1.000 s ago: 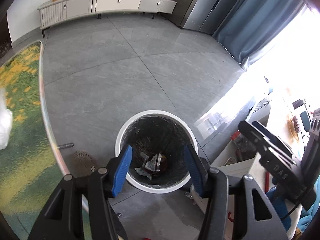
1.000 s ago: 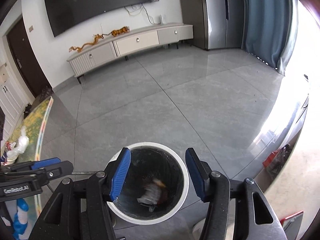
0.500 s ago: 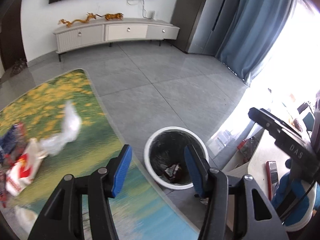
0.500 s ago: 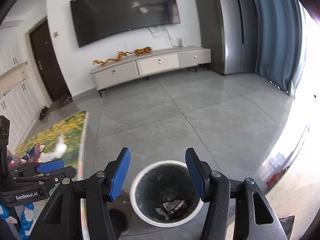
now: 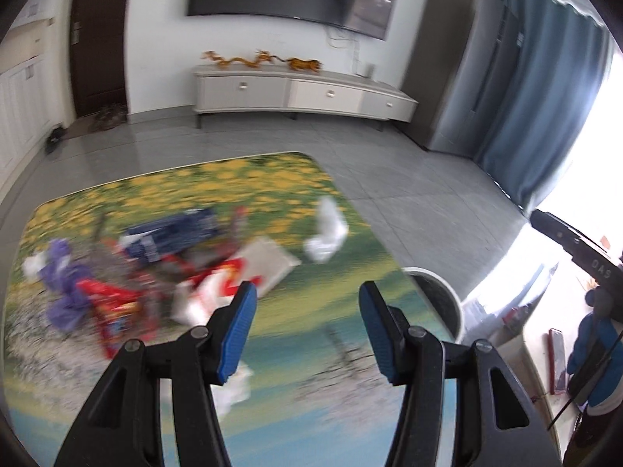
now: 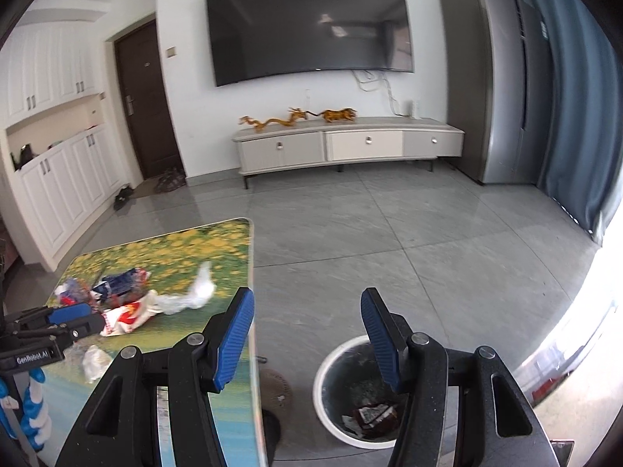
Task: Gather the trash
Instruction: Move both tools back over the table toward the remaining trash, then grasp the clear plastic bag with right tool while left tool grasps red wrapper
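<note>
right wrist alone shows wrappers [image 6: 372, 416] inside the bin [image 6: 331, 366].

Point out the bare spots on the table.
Bare: the far yellow-flowered end of the table and the near blue-green end by the left hand-held gripper. Crowded: the wrapper pile and the white plastic bag.

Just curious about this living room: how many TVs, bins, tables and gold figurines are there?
TV: 1
Bin: 1
Table: 1
Gold figurines: 2 (dragon, tiger)
Total: 5
</note>
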Available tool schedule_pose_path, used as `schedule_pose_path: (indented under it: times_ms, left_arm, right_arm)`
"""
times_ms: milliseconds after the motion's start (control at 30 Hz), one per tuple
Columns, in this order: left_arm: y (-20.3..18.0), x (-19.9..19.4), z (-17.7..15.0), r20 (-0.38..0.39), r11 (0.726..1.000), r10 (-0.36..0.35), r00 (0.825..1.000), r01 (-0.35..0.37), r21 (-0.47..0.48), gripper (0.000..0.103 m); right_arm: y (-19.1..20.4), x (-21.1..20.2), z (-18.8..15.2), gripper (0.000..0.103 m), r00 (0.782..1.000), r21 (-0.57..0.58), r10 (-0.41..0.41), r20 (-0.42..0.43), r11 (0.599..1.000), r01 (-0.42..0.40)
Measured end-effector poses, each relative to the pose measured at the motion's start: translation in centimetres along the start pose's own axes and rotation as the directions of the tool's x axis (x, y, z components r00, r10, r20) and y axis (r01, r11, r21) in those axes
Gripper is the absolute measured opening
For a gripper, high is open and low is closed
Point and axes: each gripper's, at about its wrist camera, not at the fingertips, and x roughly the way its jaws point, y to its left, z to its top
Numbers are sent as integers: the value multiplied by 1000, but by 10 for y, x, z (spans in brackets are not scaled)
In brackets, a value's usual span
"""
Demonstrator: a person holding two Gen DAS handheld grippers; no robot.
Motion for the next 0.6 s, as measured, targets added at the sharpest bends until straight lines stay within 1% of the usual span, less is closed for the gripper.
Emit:
schedule_pose_path:
  times_ms: [167,267,400,533,600]
  left_arm:
    - [57,-15,-8,4,993,38,999,-37,-108,53]
    - [92,-21,-10,6,981,54,999,-52,-186,53]
    - [132,-19,-3,-9,955,72,997,-72,-287,53]
    - [149,-8,12,-35,947,87,996,-93,-309,53]
    - [152,5,21,-69,946,91,993,-108,-305,53]
  right_arm:
    - [29,4,1,56,999,-39,42,-6,998,-42]
    - [41,12,0,58,997,-43,76,-19,996,-77]
    - [53,27,-5,60,990,-49,129,-52,990,-131]
    - [66,54,-10,60,980,-48,173,-94,983,-178]
    - [71,67,-13,60,975,-46,191,-114,979,-197]
